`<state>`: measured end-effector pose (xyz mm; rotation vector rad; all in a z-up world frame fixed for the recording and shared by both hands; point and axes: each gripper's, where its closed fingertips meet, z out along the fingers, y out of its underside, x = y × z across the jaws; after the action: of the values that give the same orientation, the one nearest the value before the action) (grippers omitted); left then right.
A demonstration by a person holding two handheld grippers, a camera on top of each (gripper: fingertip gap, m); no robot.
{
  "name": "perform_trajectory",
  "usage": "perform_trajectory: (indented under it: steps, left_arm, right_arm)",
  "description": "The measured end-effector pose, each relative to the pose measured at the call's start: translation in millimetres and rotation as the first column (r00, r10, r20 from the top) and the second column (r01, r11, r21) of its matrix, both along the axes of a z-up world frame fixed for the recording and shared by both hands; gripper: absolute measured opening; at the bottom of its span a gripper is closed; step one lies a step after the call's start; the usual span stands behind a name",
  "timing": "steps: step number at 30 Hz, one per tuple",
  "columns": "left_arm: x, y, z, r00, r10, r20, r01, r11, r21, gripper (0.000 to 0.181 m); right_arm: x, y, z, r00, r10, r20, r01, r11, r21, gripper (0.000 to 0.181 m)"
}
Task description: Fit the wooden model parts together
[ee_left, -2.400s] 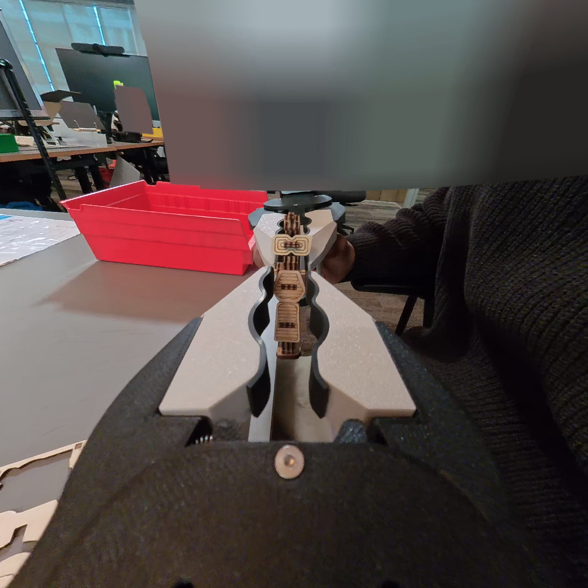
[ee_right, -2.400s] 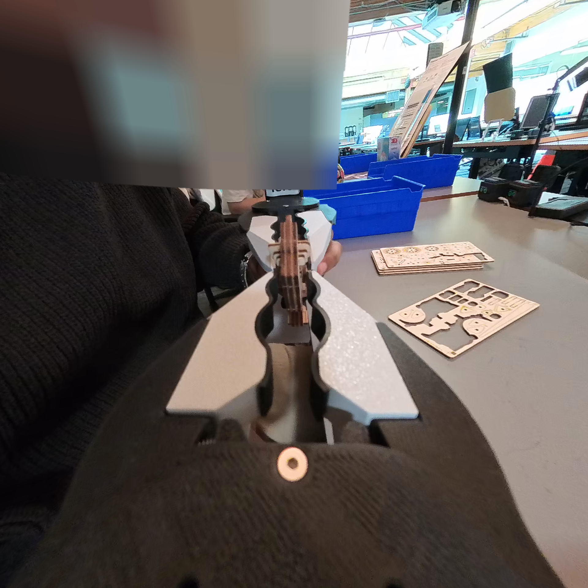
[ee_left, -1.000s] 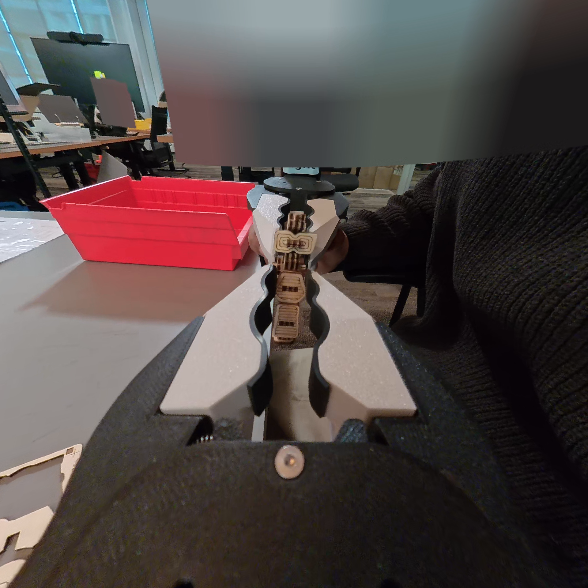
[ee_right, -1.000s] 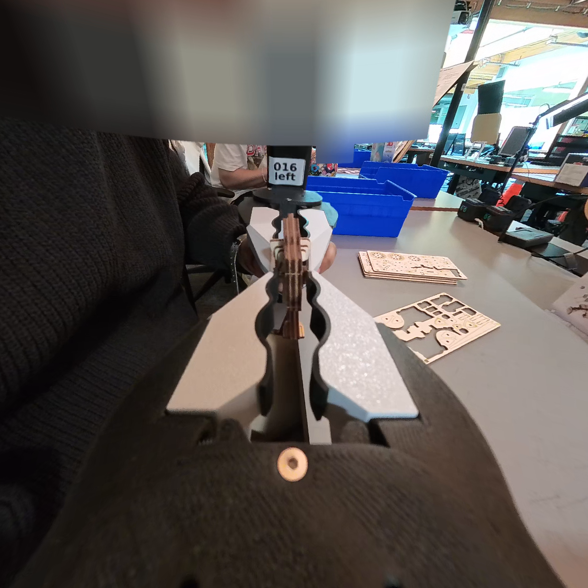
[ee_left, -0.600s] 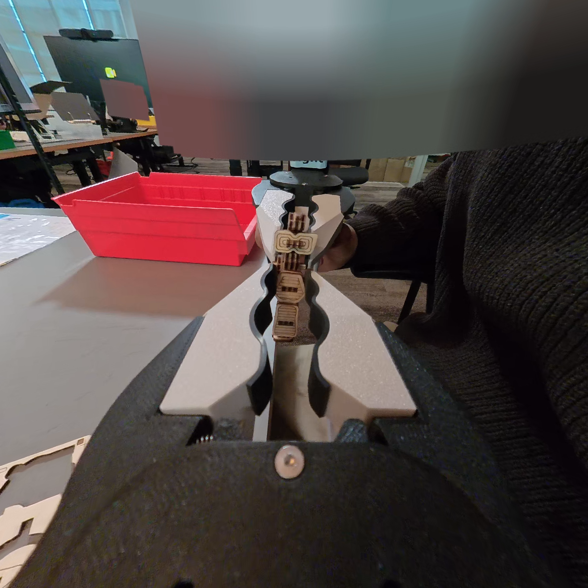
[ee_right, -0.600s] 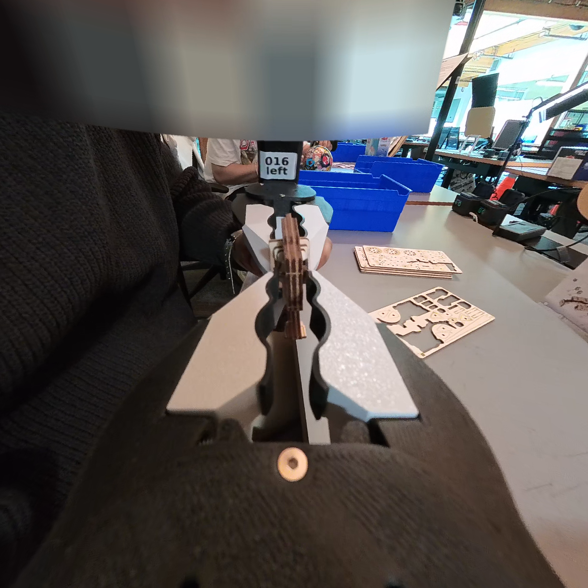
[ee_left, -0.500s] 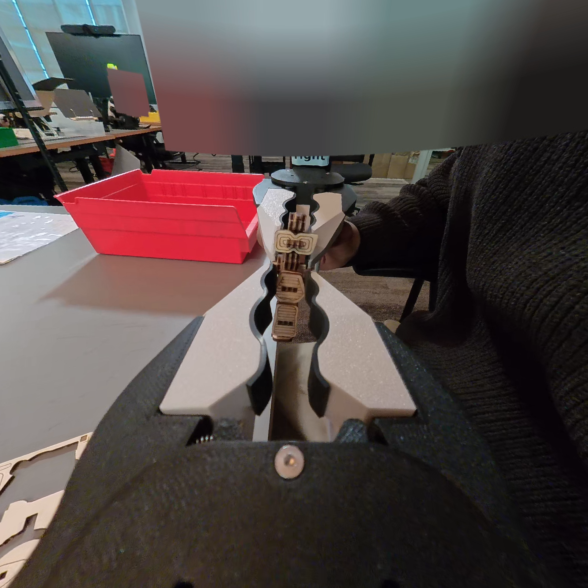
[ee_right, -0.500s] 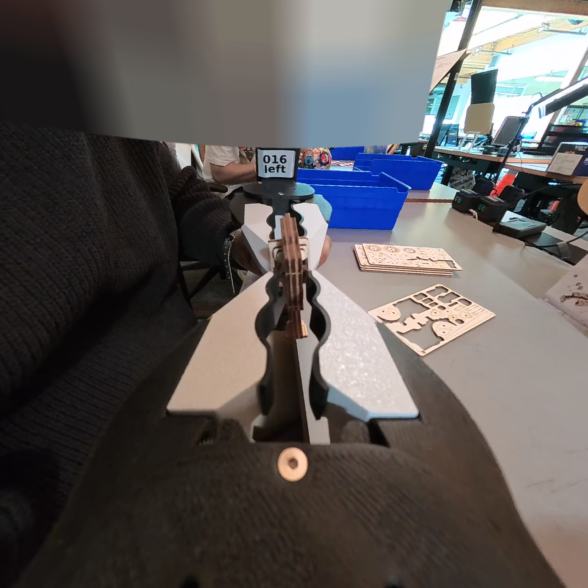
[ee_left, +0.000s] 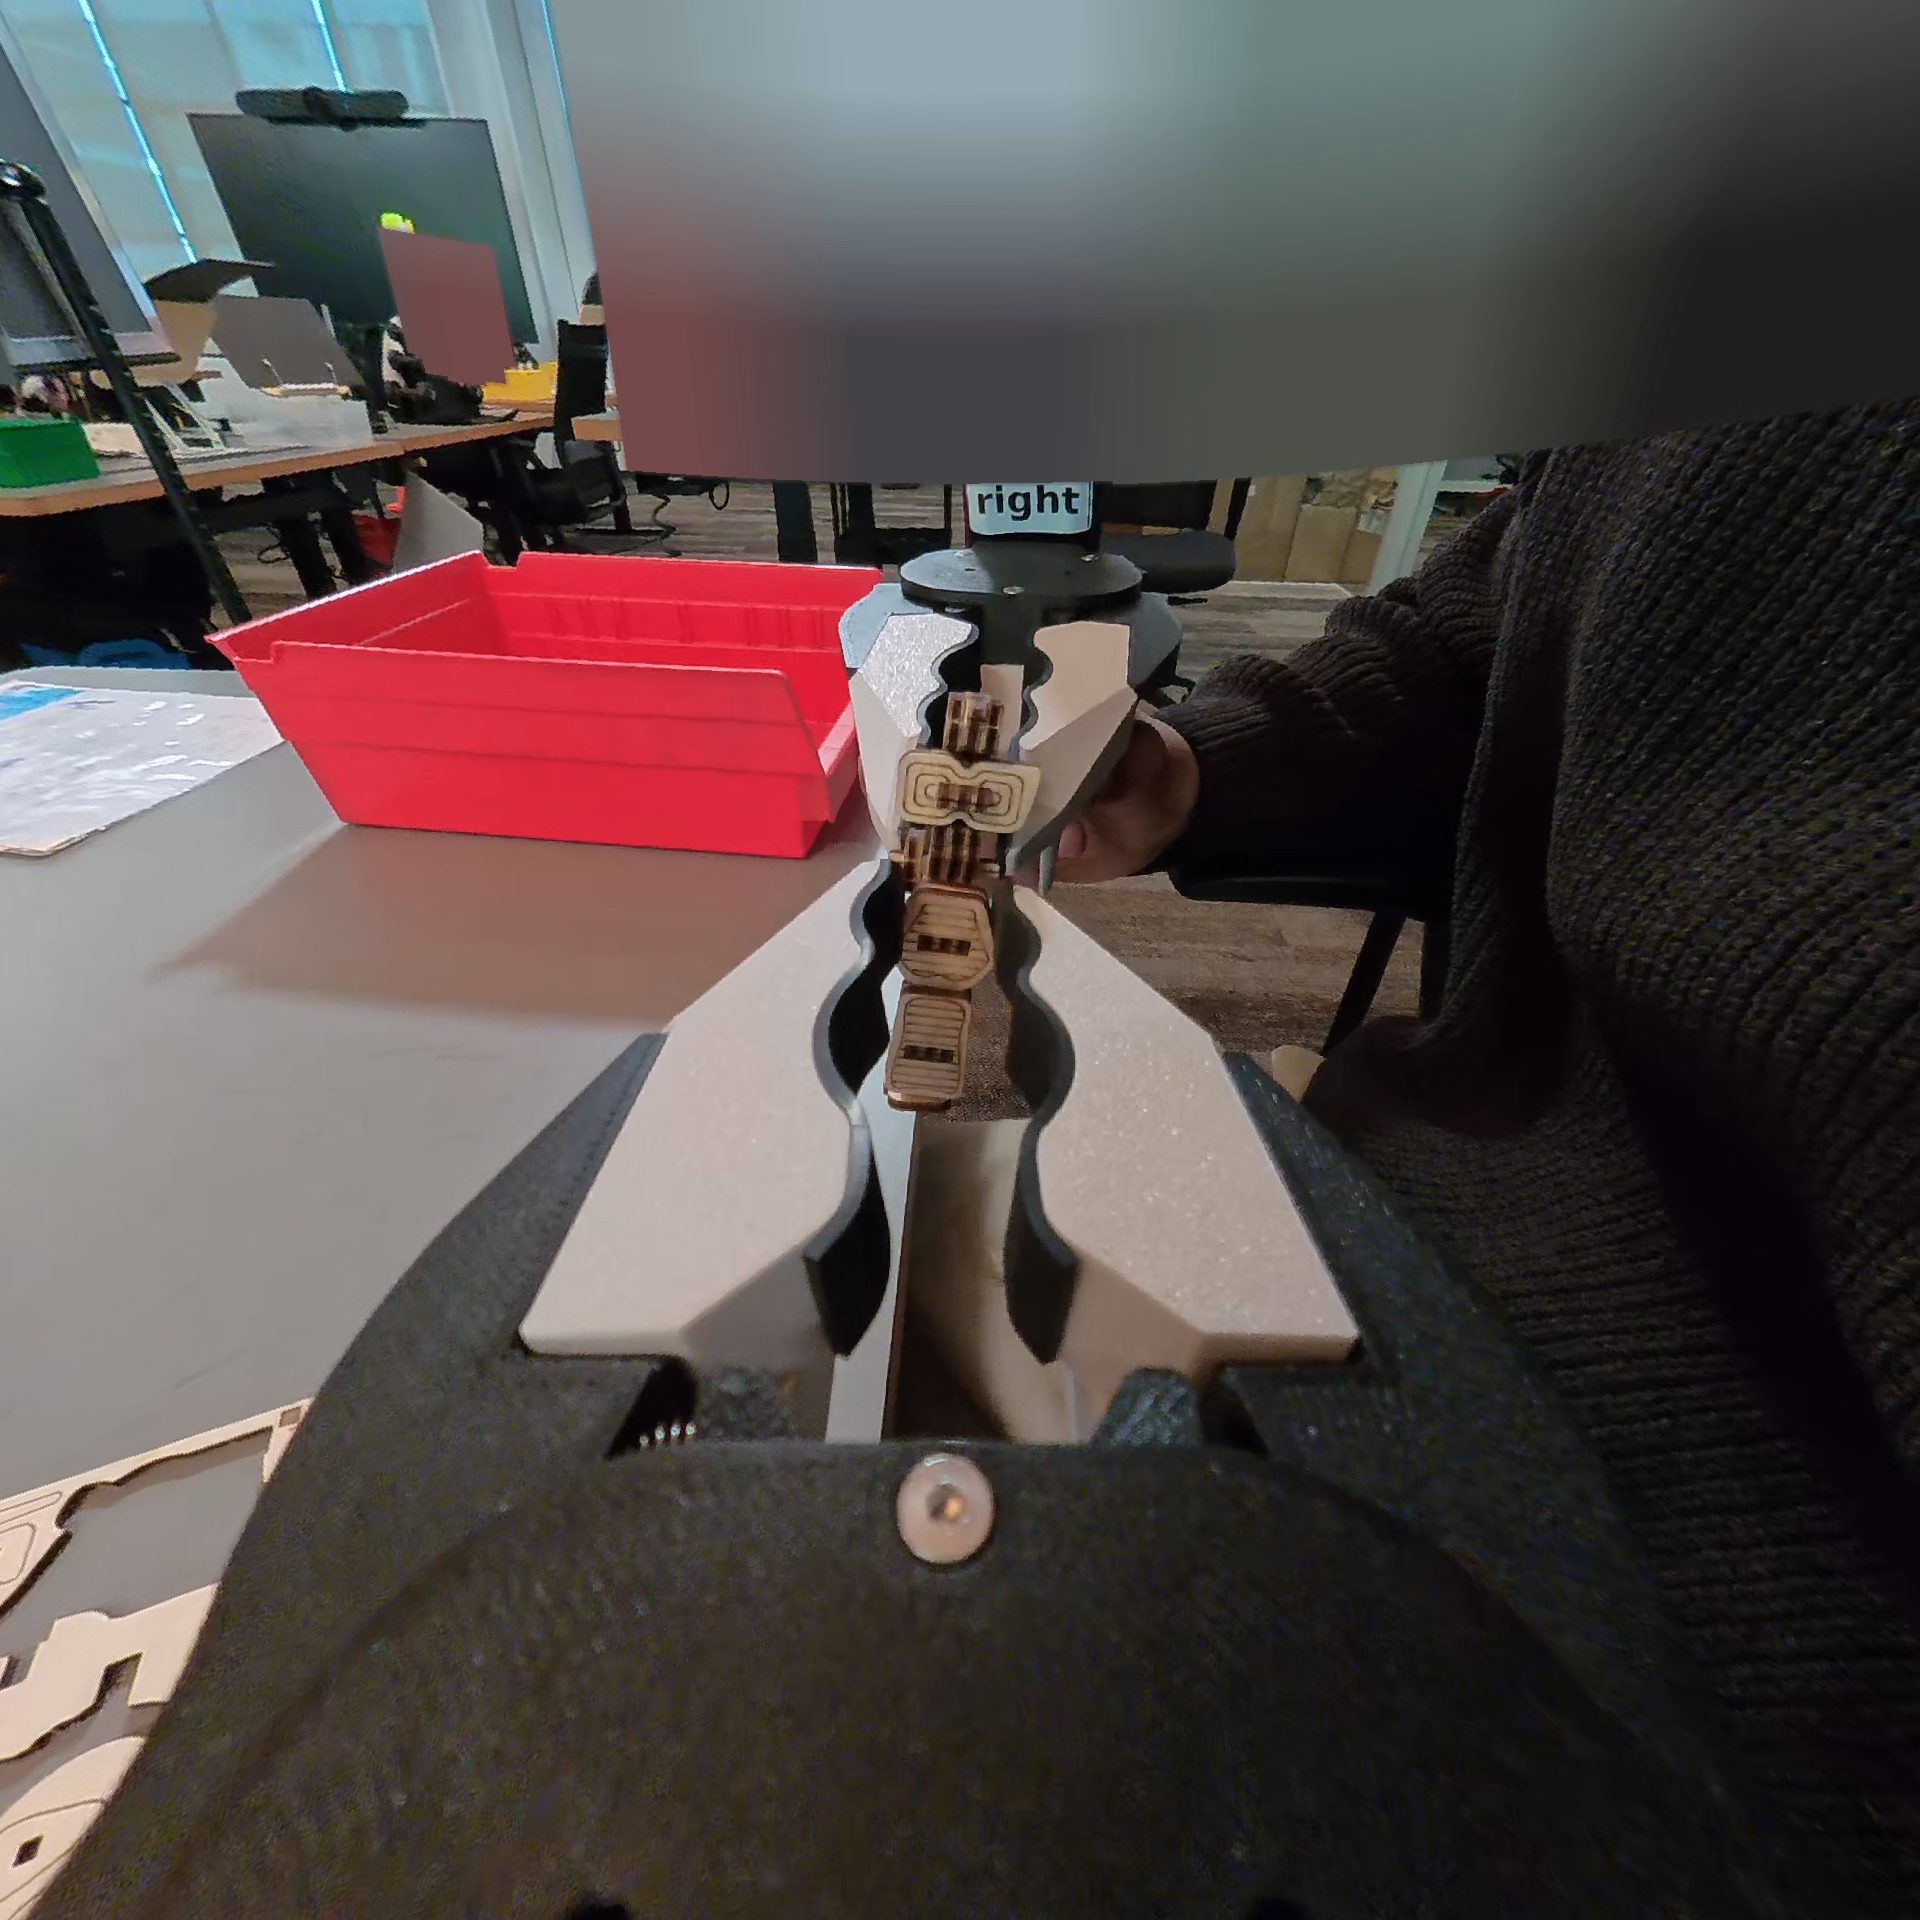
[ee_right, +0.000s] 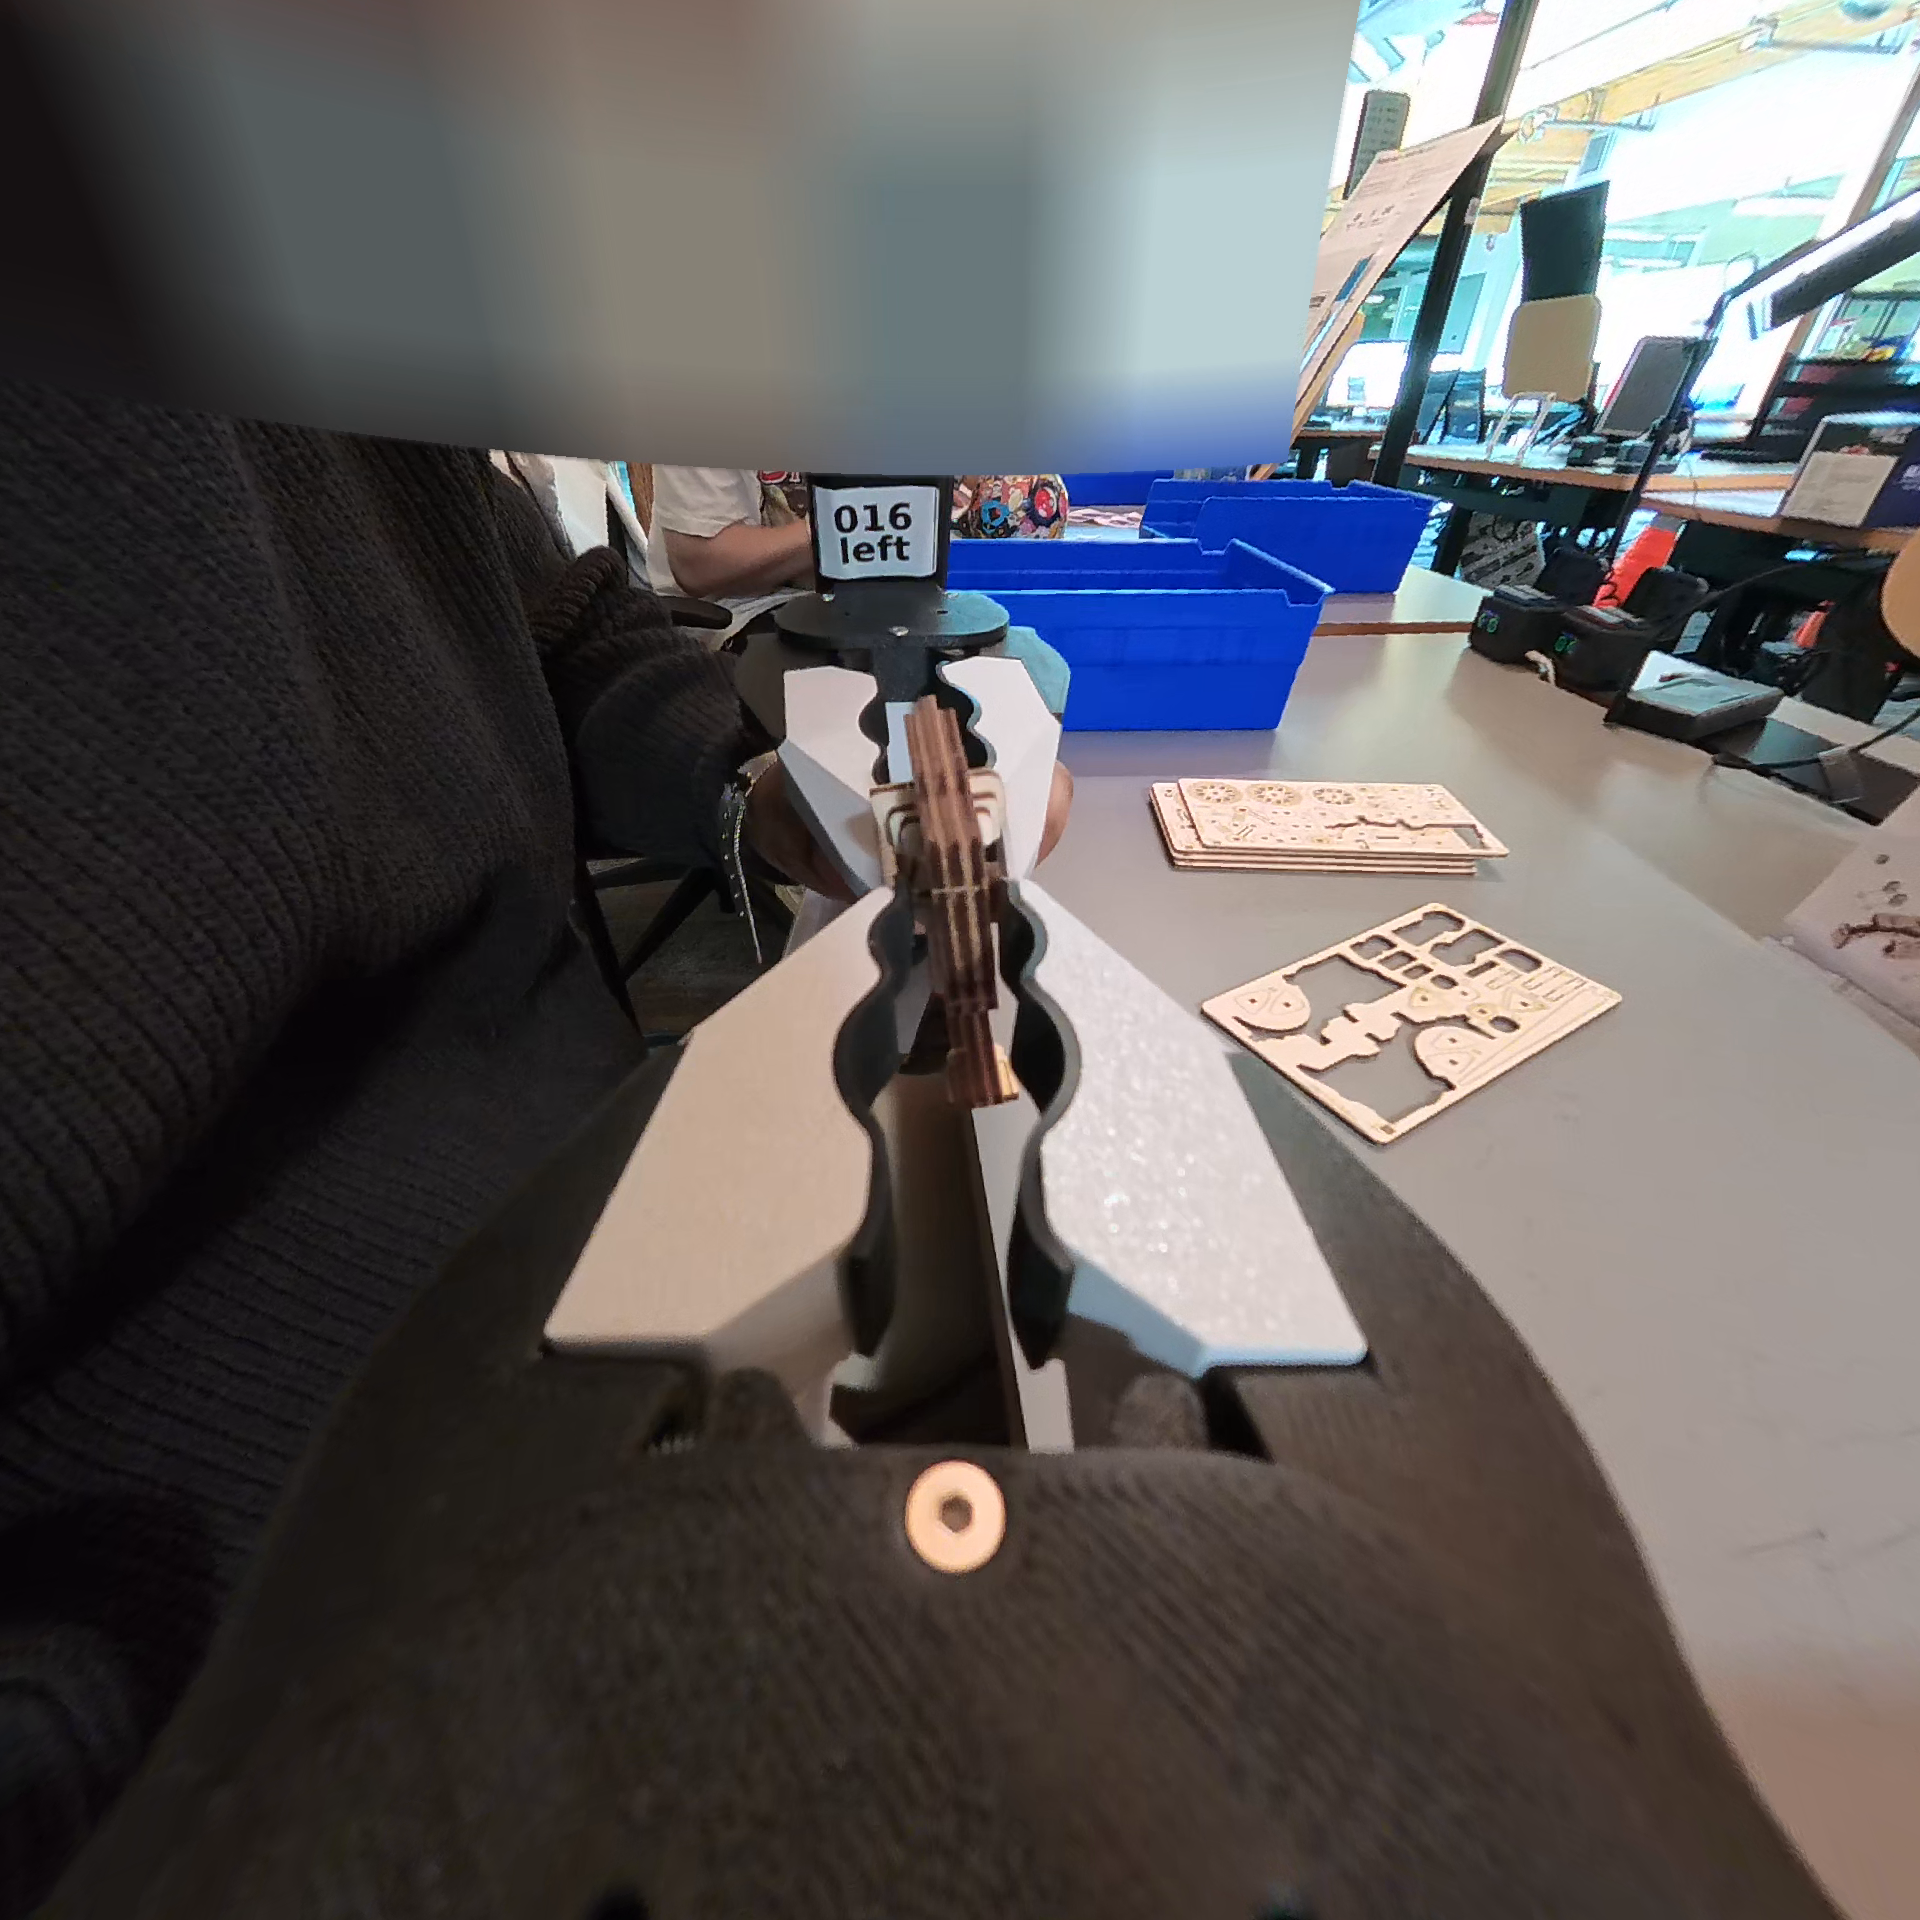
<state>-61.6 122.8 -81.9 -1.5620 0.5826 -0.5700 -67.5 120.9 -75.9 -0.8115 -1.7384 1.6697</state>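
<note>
A small layered wooden model (ee_left: 940,935) is held in the air at the table's edge, between two grippers that face each other tip to tip. My left gripper (ee_left: 948,896) is shut on its near end. My right gripper (ee_left: 971,831) faces me and is shut on the far end, which carries a light engraved plate. In the right wrist view the model (ee_right: 961,935) shows edge-on as stacked brown layers. My right gripper (ee_right: 951,906) is shut on it there, and the left gripper (ee_right: 940,831) clamps it from the far side.
A red bin (ee_left: 561,727) stands on the grey table (ee_left: 312,1039), with a punched-out wooden sheet (ee_left: 62,1621) at the lower left. A blue bin (ee_right: 1143,644), a stack of wooden sheets (ee_right: 1320,826) and a partly punched sheet (ee_right: 1413,1013) lie to the right. The person's dark sweater (ee_right: 260,831) is close.
Both grippers have kept their hold on the model. The pair has drifted and tilted only slightly, so the background has shifted a little.
</note>
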Motion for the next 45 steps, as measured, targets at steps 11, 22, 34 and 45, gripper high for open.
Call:
perform_trajectory:
  steps: [11,22,34,45]
  left_arm:
    - [0.0,-10.6,22.2,1.0,-0.022,0.008,0.02,0.99,0.138,0.03]
    - [16.6,-18.1,15.3,0.989,-0.049,-0.143,0.076,0.978,0.193,0.02]
    - [19.4,-14.4,9.1,0.974,0.009,-0.228,0.04,0.977,0.21,0.016]
    - [18.1,-11.9,-0.1,0.967,-0.022,-0.254,0.046,0.995,0.087,0.013]
  right_arm:
    - [3.6,-8.6,12.1,0.981,-0.069,-0.18,0.12,0.95,0.288,0.016]
    - [16.1,-15.0,11.4,0.975,-0.031,-0.219,0.121,0.904,0.409,0.016]
    - [21.0,-15.3,3.6,0.99,0.01,-0.142,0.045,0.923,0.383,0.016]
    - [18.9,-12.8,-3.8,0.995,0.024,-0.1,0.014,0.932,0.363,0.016]
